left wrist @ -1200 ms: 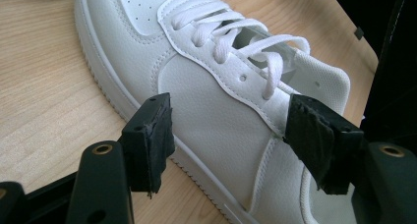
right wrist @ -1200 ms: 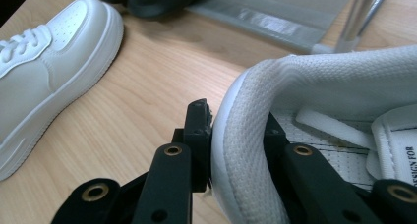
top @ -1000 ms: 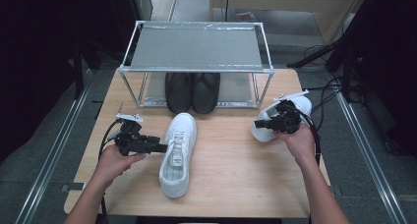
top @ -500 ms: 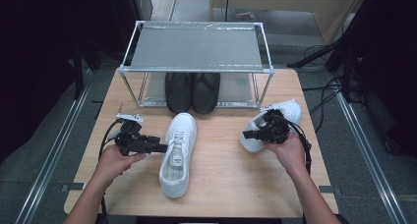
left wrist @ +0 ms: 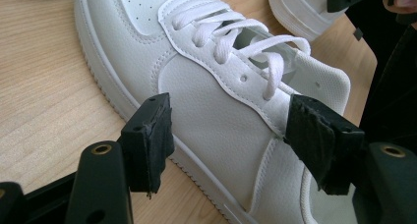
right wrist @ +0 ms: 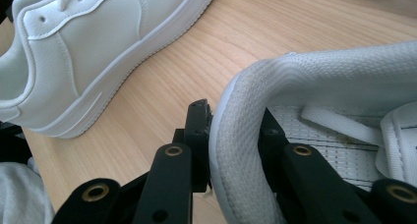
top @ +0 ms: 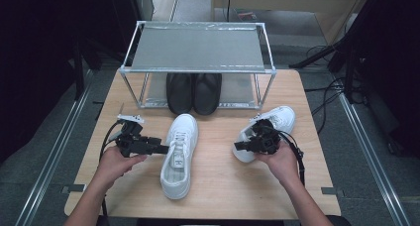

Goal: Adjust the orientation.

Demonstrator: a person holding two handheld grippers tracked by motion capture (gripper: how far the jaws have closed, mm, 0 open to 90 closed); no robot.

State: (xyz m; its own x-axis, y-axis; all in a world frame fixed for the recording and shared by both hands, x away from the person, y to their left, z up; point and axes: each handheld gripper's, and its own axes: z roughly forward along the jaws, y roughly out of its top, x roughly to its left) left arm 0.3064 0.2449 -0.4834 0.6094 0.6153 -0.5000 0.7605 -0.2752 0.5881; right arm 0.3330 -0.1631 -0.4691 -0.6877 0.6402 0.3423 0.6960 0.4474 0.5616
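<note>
Gripping collar of right sneaker (top: 270, 128), right tool (top: 246, 145) has dragged it inward (left tool (top: 159, 148) gapes beside left sneaker (top: 178, 154)).

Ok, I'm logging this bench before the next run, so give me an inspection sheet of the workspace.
Surface: wooden table, bare at the front.
Job's things: one white shoe lies mid-table; second shoe sits to its right.
Clutter: black shoes under the metal rack at the back.
Grippers: left gripper open, jaws either side of the white shoe's side; right gripper shut on the second shoe's heel collar.
Cables: one trails from each gripper; more lie on the floor at right.
Surroundings: dark, with floor rails beside the table.
</note>
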